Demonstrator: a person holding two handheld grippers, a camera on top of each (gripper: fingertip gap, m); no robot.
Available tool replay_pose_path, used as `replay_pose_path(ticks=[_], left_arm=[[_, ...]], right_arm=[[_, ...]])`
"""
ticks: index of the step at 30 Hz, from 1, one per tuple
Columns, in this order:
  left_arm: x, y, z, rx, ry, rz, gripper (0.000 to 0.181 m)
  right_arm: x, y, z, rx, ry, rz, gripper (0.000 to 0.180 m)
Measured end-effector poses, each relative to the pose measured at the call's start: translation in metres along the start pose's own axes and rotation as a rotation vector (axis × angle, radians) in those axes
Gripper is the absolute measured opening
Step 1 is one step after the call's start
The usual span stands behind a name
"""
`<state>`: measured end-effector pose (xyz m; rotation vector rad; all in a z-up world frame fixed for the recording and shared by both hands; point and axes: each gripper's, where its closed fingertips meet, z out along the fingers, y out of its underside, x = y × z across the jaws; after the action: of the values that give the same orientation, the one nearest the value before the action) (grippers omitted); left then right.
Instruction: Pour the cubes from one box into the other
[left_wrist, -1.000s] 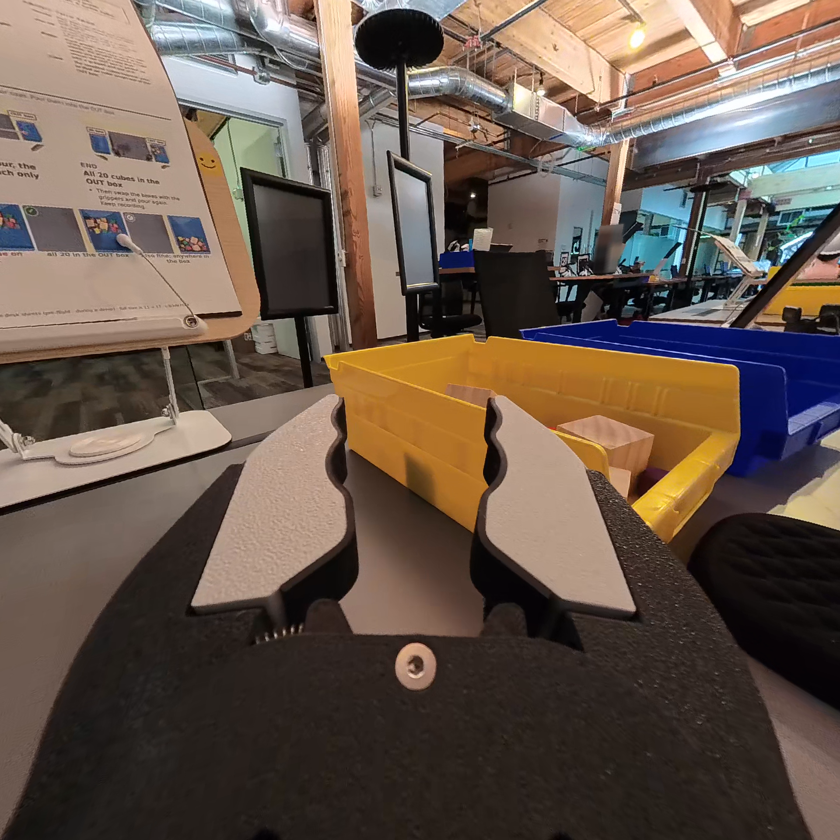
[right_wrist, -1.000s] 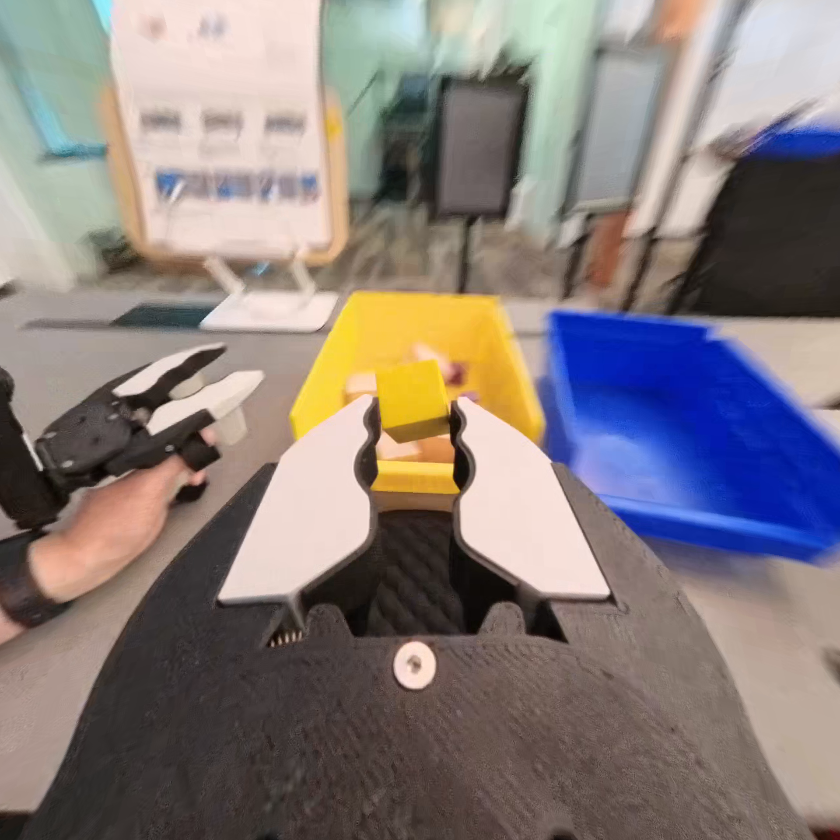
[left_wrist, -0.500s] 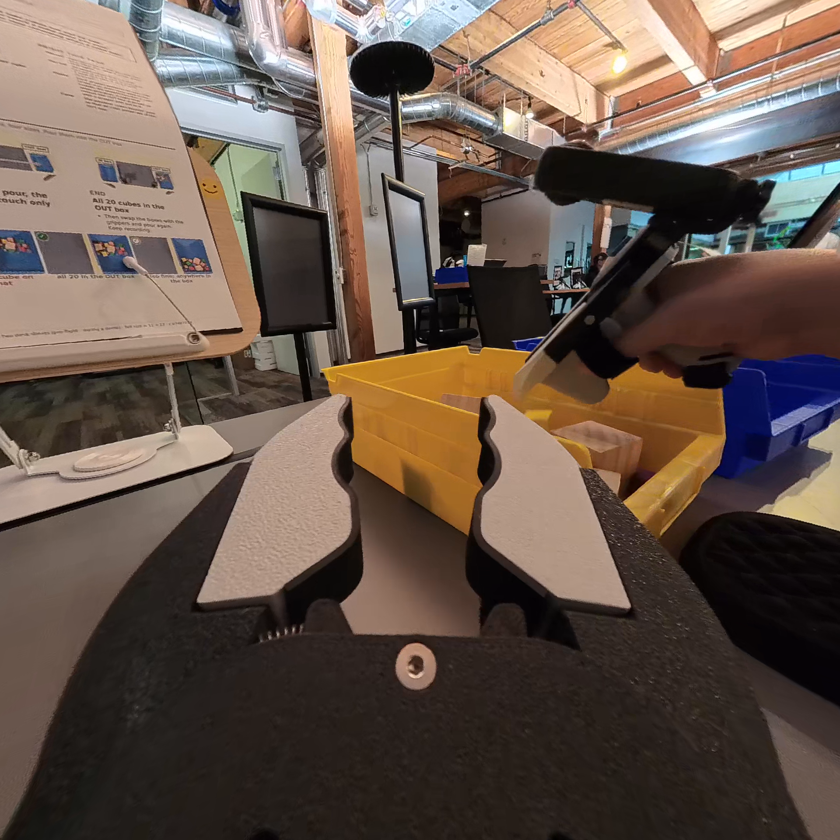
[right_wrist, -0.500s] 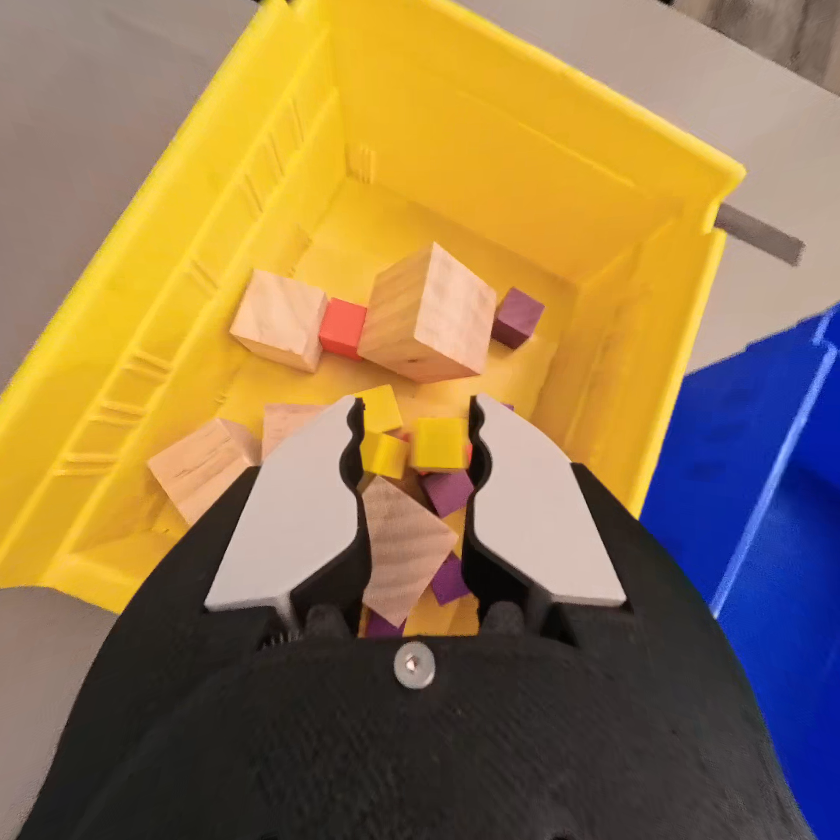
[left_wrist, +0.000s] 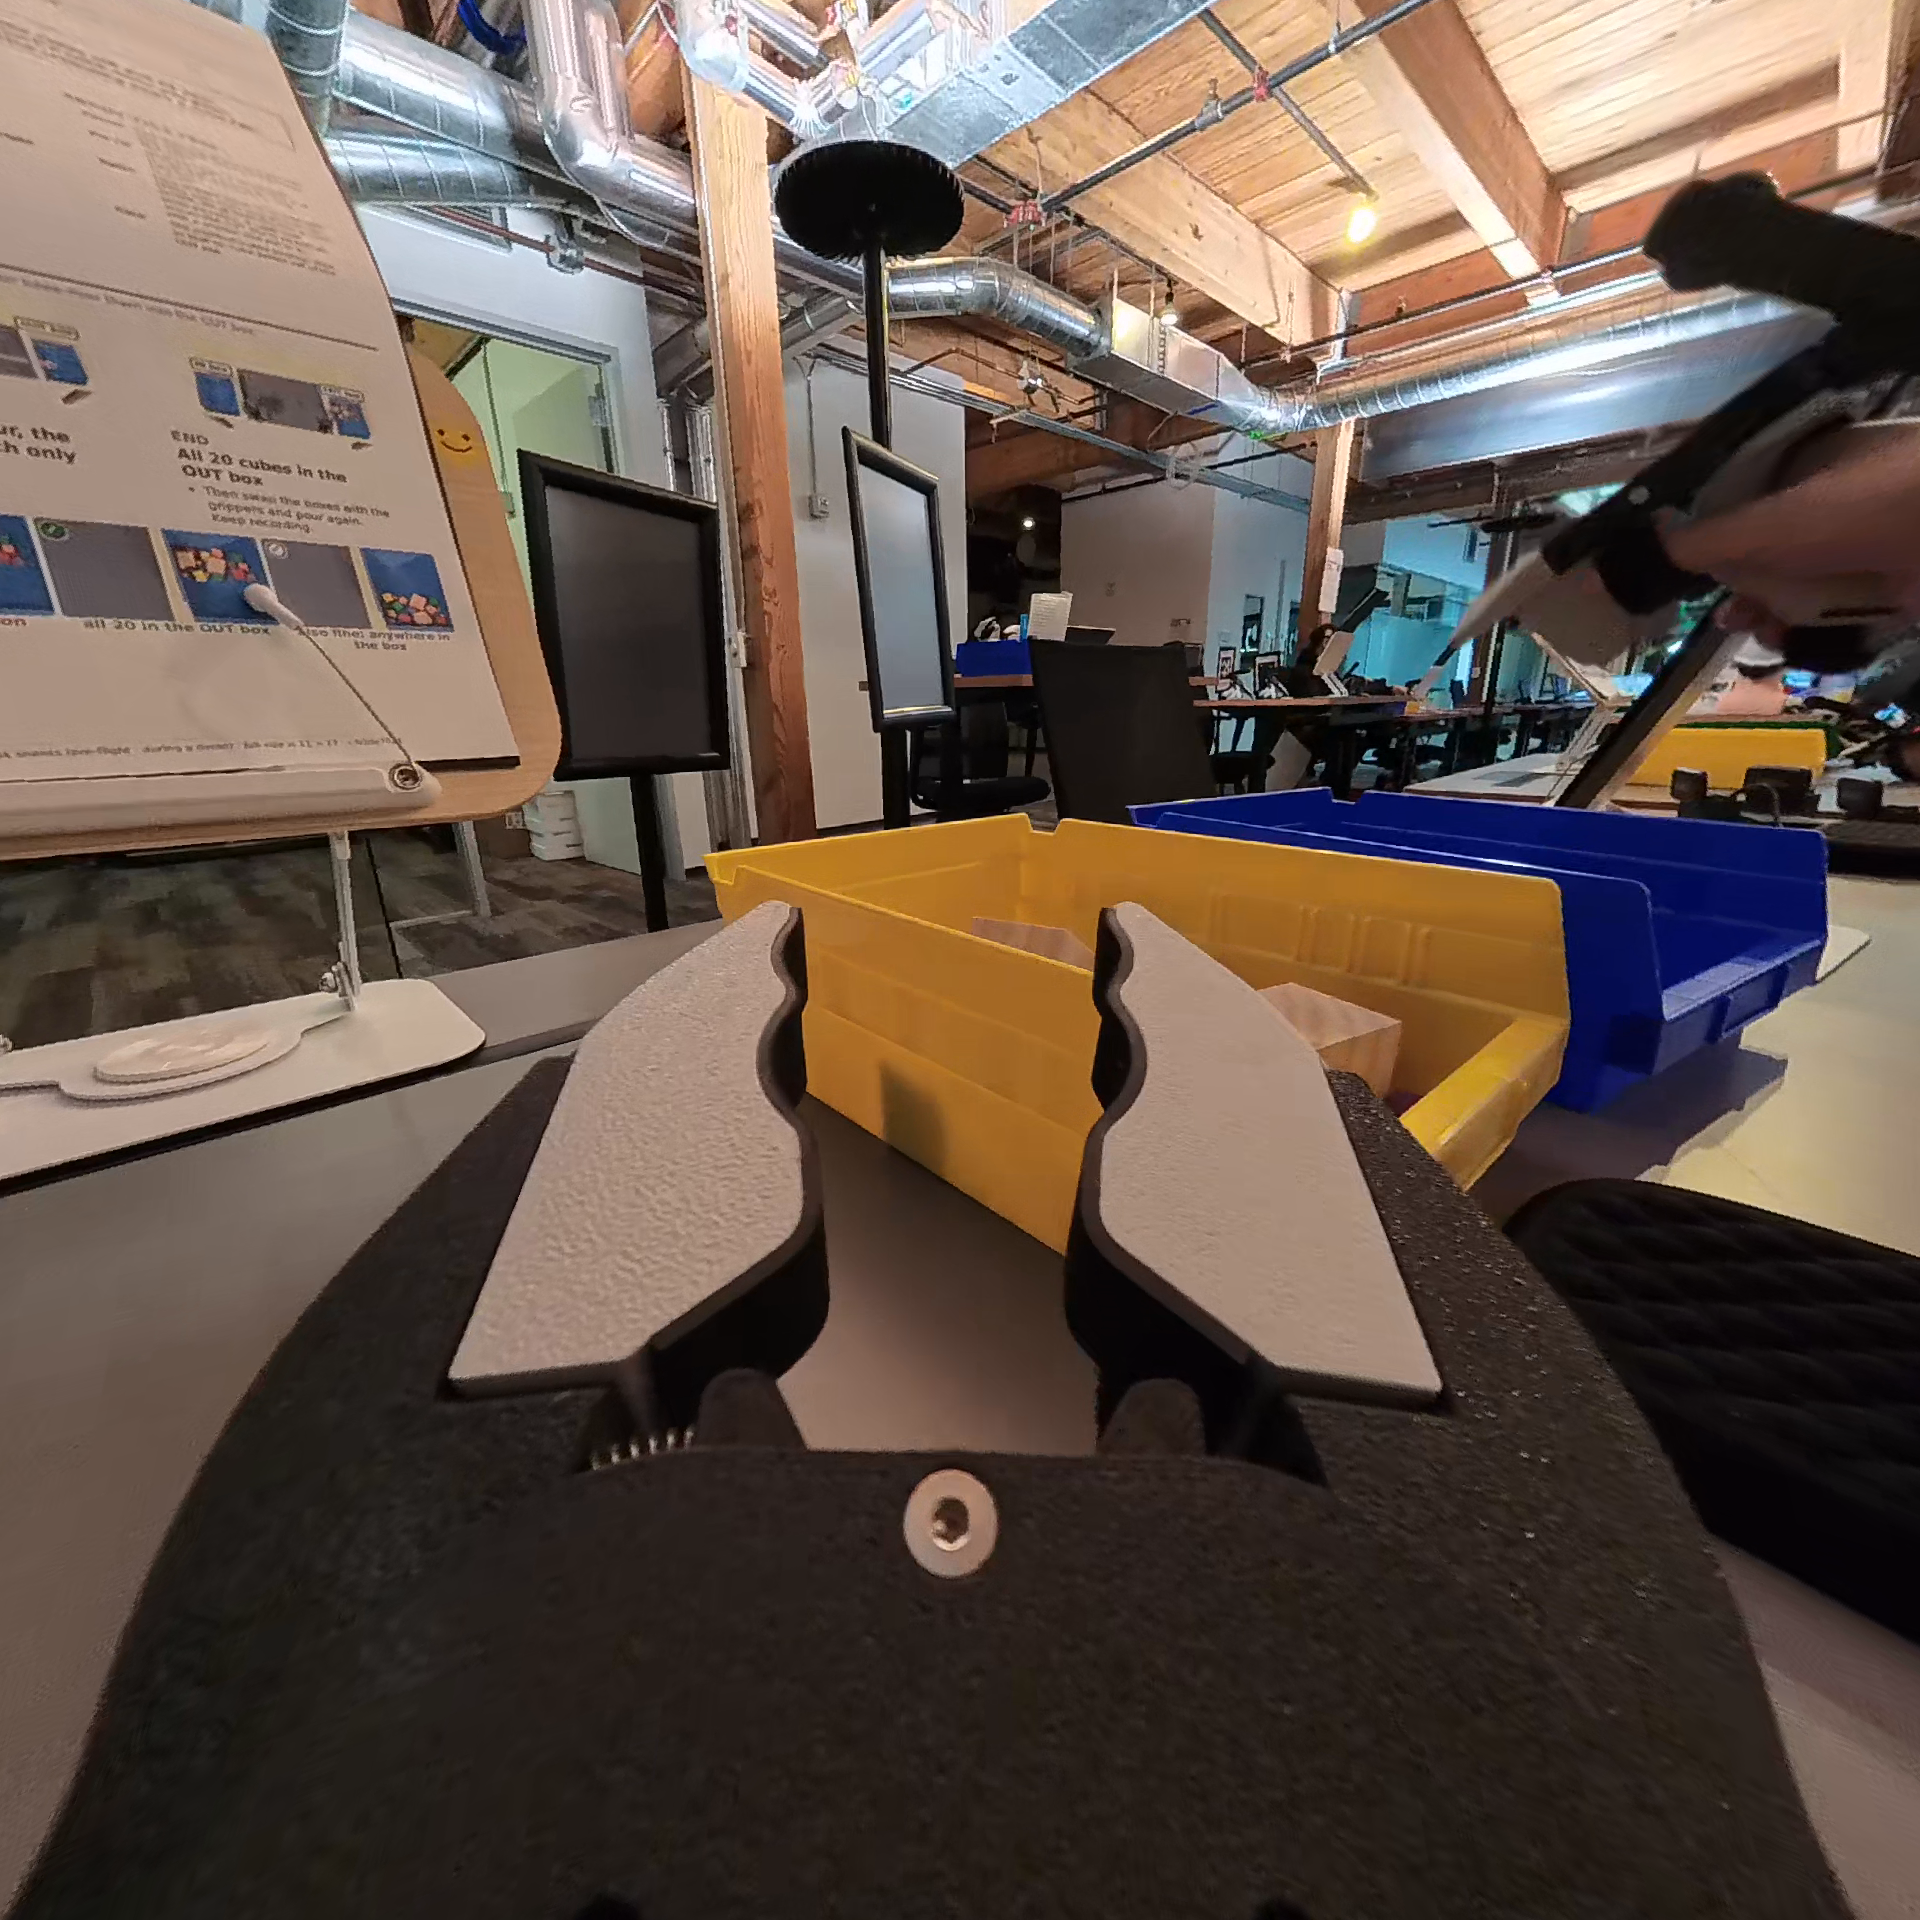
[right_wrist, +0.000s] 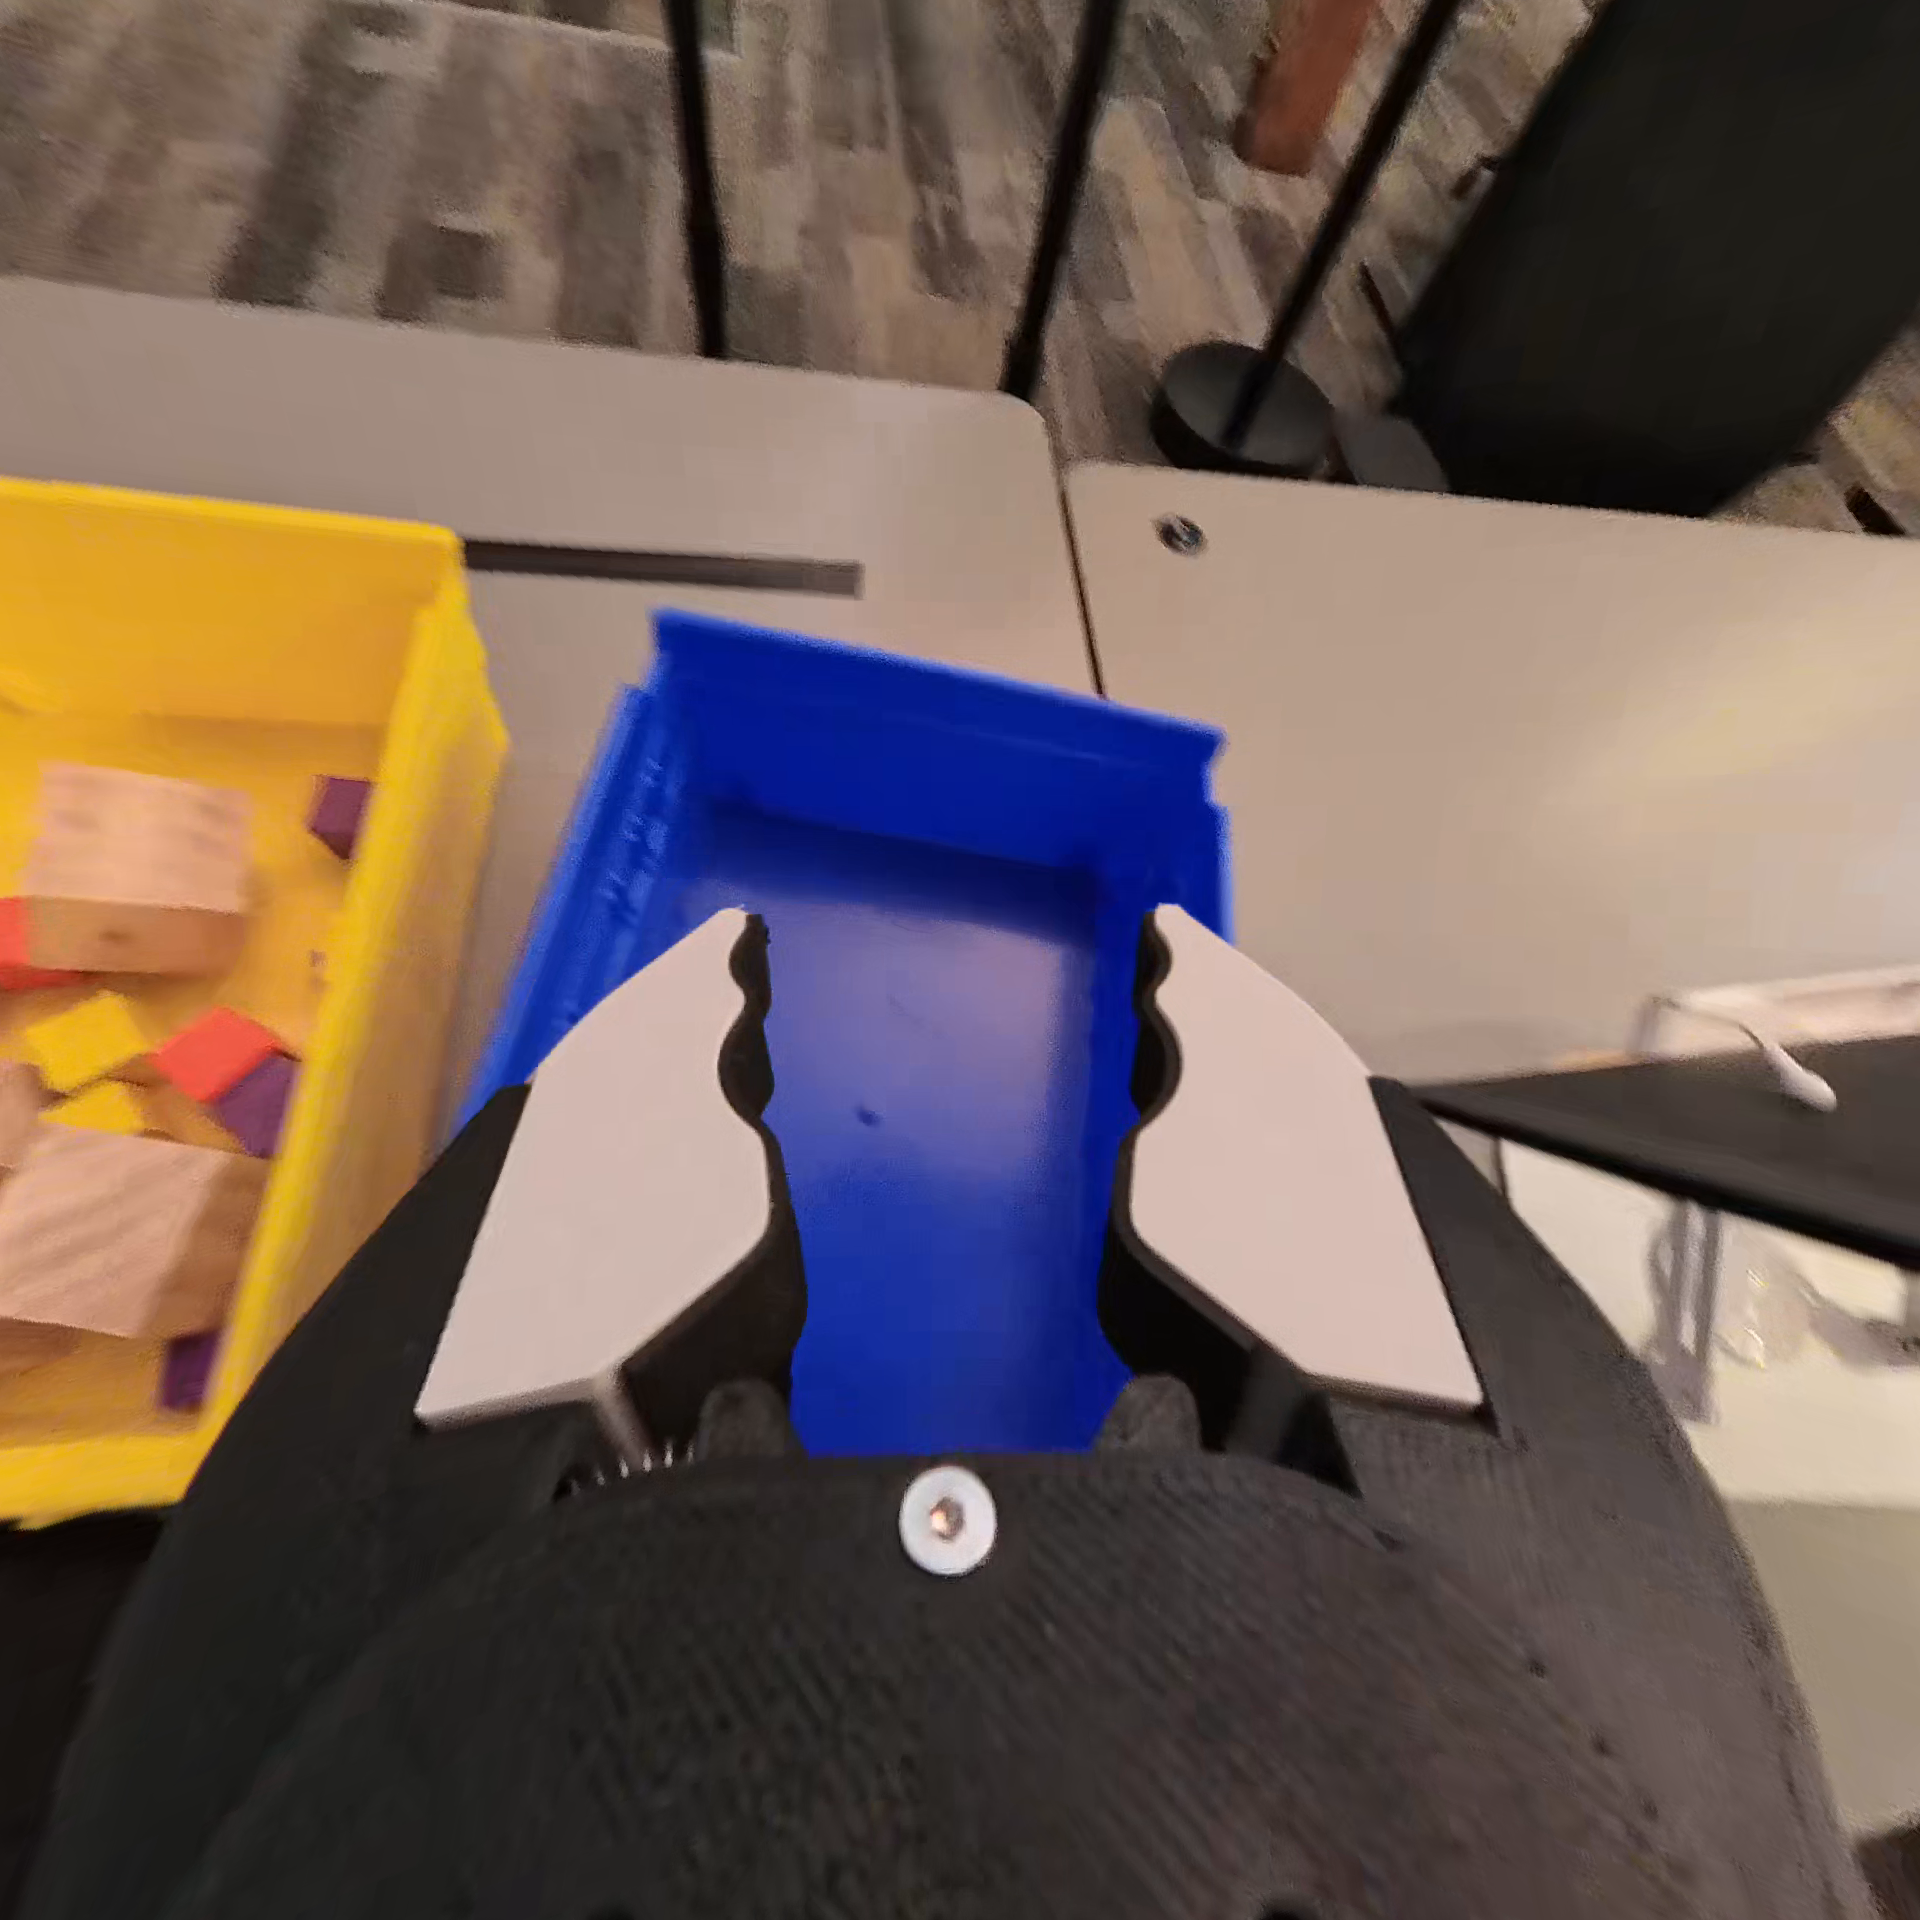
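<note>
A yellow box (left_wrist: 1226, 914) stands on the grey table and holds several cubes; it also shows at the left of the right wrist view (right_wrist: 416, 748), with wooden, red, yellow and purple cubes (right_wrist: 125, 862) inside. A blue box (right_wrist: 935, 1060) stands right of it, empty; it shows in the left wrist view too (left_wrist: 1621, 894). My left gripper (left_wrist: 945, 925) is open and empty, low over the table just before the yellow box's near wall. My right gripper (right_wrist: 945, 925) is open and empty, above the blue box, looking down into it. It shows blurred, high up in the left wrist view (left_wrist: 1558, 592).
An instruction board (left_wrist: 208, 436) on a white stand (left_wrist: 229, 1049) is at the left. A black padded object (left_wrist: 1725, 1351) lies at the right near my left gripper. Black sign stands (left_wrist: 634, 623) are beyond the table edge. A dark tray (right_wrist: 1683, 1143) lies right of the blue box.
My right gripper let go of the yellow cube over the yellow box, opened wider, and swung right to above the blue box. My left gripper stayed in place.
</note>
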<state>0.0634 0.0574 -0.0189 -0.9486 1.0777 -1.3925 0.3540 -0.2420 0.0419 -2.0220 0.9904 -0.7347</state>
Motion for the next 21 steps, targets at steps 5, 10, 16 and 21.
replay_pose_path(ticks=[5, 10, 16, 21], left_arm=[[0.005, 0.001, 0.003, -0.007, 0.008, 0.025, 0.053], [0.001, 0.006, 0.006, -0.028, -0.002, -0.013, 0.053], [0.013, 0.007, 0.005, -0.033, 0.069, -0.046, 0.053], [0.015, 0.008, 0.009, -0.046, 0.1, -0.083, 0.054]], right_arm=[[0.032, 0.045, 0.007, -0.137, 0.065, -0.07, 0.068], [0.071, 0.102, 0.06, -0.435, 0.055, -0.129, 0.067], [0.07, 0.166, 0.087, -0.841, -0.099, 0.051, 0.031], [0.041, 0.168, 0.082, -0.874, -0.26, 0.23, 0.007]])
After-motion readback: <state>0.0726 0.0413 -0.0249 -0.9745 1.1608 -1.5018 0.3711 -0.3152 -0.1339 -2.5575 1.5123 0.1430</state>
